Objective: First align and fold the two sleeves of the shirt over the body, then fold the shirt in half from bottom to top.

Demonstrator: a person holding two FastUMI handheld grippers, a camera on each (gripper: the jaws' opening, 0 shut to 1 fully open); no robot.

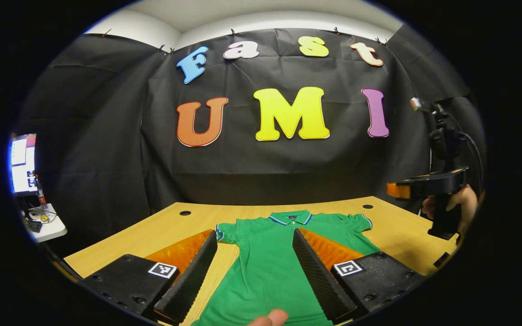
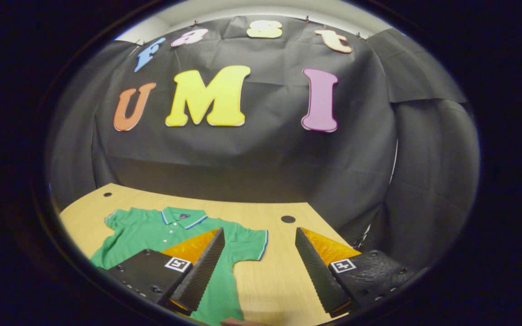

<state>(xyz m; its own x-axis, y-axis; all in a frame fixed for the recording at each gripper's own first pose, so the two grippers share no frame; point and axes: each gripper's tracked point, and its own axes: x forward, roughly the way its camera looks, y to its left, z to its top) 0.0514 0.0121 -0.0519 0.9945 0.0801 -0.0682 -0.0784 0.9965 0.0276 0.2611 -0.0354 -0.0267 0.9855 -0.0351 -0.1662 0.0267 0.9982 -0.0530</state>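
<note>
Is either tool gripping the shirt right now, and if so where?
Nothing is held. The left tool and right tool are both open above the green shirt, which lies flat on the table.

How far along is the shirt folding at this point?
Nothing is folded yet. The green shirt lies flat on the table, collar away, with both sleeves spread out. Both tongs, left and right, are open above it, holding nothing. Both sleeve folds and the bottom-to-top fold remain.
</note>
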